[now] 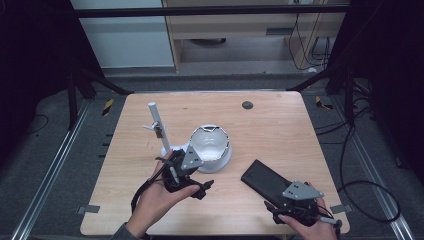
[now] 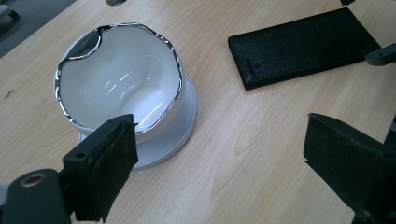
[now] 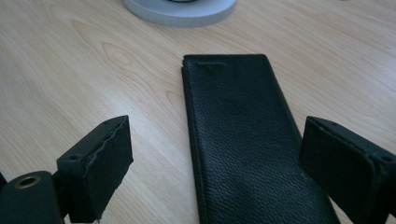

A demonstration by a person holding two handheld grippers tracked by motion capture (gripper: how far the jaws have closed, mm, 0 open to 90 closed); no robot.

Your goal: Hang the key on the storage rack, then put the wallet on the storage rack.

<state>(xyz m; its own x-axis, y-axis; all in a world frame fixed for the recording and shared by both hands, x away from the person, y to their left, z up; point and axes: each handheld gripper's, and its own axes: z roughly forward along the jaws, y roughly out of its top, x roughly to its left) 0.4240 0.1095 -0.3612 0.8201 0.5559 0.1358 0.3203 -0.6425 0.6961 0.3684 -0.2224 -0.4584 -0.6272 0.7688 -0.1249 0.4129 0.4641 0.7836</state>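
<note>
Wallet point(image 3: 243, 140) lies between the wide-open right tool point(image 3: 215, 163); left tool point(image 2: 224, 172) gapes empty beside bowl point(image 2: 119, 84).

The flat black leather wallet point(image 3: 247, 140) runs off the bottom edge in the right gripper view. There the round white bowl stand point(image 3: 180, 9) is cut by the top edge.

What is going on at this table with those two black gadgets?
A person holds a claw in each hand over a light wooden table. The right claw is open around the near end of a flat black leather wallet, not yet gripping. The left claw hangs open beside a white lamp head with a wavy chrome rim.
</note>
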